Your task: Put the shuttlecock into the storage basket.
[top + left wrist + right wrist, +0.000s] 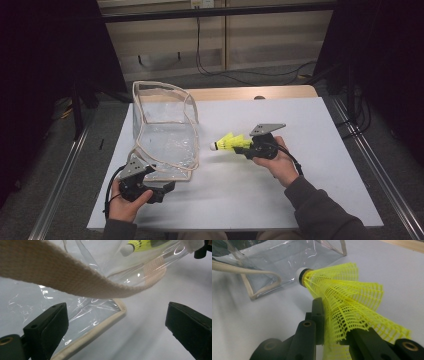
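A clear plastic bag with beige trim stands open on the white board, left of centre. My right gripper is shut on the mesh skirt of a yellow shuttlecock, whose white cork tip points left at the bag's side. In the right gripper view the shuttlecock is pinched between the black jaws of that gripper, the bag beyond it. My left gripper rests open by the bag's near corner. In the left gripper view this gripper spans the trimmed corner under a beige strap.
The white board lies on a wooden table whose far edge shows behind it. Metal rails run along both sides on the floor. Black cables trail across the floor at the back.
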{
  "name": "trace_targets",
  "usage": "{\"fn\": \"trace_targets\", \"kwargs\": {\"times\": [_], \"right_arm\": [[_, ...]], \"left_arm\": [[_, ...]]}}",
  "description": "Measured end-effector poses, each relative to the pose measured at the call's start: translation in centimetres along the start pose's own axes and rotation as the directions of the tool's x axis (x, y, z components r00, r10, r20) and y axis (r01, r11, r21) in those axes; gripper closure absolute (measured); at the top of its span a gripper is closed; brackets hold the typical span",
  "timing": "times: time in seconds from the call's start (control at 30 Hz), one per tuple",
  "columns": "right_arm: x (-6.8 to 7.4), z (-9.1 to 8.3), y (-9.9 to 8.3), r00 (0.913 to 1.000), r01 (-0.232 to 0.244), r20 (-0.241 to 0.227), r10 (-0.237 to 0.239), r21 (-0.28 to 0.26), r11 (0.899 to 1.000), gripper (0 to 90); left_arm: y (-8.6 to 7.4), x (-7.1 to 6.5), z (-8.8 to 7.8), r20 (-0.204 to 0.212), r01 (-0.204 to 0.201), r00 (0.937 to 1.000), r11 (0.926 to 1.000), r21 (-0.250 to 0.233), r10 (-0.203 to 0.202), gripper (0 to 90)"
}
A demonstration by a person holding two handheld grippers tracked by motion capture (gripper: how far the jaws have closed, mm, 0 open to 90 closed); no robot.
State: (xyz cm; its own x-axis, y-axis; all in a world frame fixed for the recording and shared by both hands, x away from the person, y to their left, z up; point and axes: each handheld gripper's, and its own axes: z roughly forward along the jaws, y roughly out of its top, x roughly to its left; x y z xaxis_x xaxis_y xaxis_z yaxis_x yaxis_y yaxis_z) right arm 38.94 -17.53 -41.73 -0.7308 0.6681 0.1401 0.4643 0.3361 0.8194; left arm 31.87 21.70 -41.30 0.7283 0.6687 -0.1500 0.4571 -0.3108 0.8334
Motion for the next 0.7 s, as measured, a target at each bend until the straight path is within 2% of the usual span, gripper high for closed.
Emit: {"fn": "trace_targets", "kwargs": {"times": [0.7], "right_arm": [[0.0, -1.3, 1.6, 0.9999, 0.002, -0.017, -0.003, -0.013, 1.0, 80.6]], "left_arm": [[-0.1, 0.1, 0.0, 0.002, 0.003, 1.0, 1.0, -0.008, -0.003, 4.8]]}}
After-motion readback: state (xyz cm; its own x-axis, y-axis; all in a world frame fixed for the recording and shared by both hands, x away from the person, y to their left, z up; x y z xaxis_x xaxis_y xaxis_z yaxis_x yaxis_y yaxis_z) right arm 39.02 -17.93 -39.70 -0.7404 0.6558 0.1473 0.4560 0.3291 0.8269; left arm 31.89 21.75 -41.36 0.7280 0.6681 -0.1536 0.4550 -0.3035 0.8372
